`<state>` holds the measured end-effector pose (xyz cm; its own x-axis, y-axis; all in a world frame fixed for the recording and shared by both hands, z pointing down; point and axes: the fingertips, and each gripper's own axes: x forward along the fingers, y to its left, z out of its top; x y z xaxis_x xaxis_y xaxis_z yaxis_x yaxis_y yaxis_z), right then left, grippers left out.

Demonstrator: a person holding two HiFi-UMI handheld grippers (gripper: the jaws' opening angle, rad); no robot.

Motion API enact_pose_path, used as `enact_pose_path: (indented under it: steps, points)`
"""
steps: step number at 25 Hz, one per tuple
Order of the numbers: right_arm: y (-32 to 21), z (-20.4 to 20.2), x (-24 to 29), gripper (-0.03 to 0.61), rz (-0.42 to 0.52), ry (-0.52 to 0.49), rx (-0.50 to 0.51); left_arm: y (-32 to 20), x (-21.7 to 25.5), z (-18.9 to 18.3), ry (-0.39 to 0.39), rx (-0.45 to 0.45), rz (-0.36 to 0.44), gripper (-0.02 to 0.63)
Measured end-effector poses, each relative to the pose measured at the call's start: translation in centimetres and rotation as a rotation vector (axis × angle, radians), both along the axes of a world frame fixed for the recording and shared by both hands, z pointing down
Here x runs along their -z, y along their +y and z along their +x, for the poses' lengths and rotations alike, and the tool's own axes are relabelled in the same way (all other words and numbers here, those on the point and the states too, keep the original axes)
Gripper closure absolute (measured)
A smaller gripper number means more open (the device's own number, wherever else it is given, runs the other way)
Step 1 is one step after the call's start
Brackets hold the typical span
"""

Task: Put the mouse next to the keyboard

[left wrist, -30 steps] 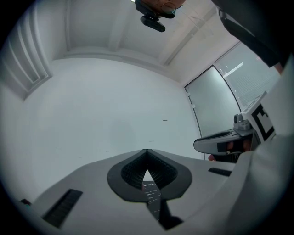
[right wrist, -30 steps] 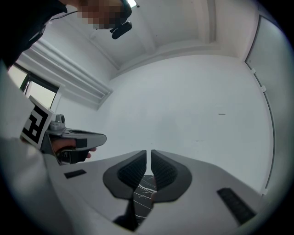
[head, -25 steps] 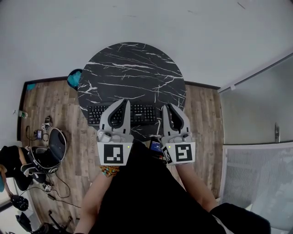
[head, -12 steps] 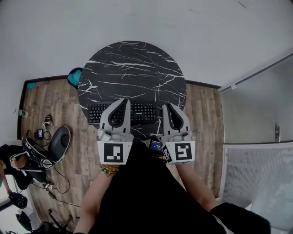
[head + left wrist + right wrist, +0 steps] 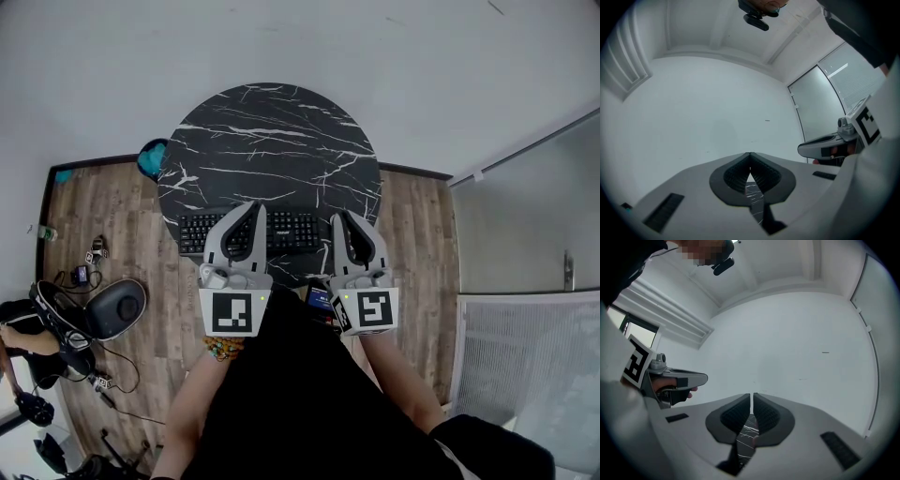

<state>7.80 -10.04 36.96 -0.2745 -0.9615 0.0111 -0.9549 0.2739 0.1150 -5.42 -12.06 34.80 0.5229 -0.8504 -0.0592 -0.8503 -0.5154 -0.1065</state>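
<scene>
Head view: one round black marble table [image 5: 272,141] stands on a wood floor [image 5: 94,202], and one keyboard [image 5: 295,232] lies on it. Two tools reach over the table's near edge, side by side and apart. The left tool [image 5: 257,208] lies over the keyboard's left half, with its tips at the keyboard's far edge. The right tool [image 5: 342,218] is just right of the keyboard's right end, over bare marble. Each tool has one marker cube at its rear. Between the cubes sits one small dark thing with a blue face [image 5: 319,298]; I cannot tell what it is. The mouse cannot be made out, since tools and arms hide the table's near rim. Left of the left tool, off the table, are one teal thing [image 5: 150,159] against the table's edge, one dark rounded thing [image 5: 117,307] on the floor, loose cables [image 5: 117,380], and part of a person [image 5: 19,337]. Right of the right tool are a glass wall [image 5: 525,216] and a white slatted panel [image 5: 525,366].

Left gripper view: the left tool [image 5: 750,154] is closed, tips touching, with nothing held. A strip of marble shows through the slot behind the tips. The right tool [image 5: 829,147] is at its right, and a glass door [image 5: 820,103] stands beyond it.

Right gripper view: the right tool [image 5: 753,395] is closed to a hairline slit and holds nothing. Marble shows below its pads [image 5: 766,416]. At its left a hand [image 5: 670,391] holds the left tool [image 5: 677,379].
</scene>
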Motion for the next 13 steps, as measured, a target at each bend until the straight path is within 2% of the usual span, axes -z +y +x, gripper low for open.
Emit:
enact_pose_path:
  steps: [5,13]
  points:
    - [-0.1,0.2,-0.1,0.537,-0.008,0.012,0.0,-0.1,-0.1,0.1,0.019,0.0,-0.01,0.601]
    - [-0.2,1.4,-1.0,0.538,-0.033,0.021,-0.027,0.0,-0.3,0.7,-0.025,-0.009,0.016,0.601]
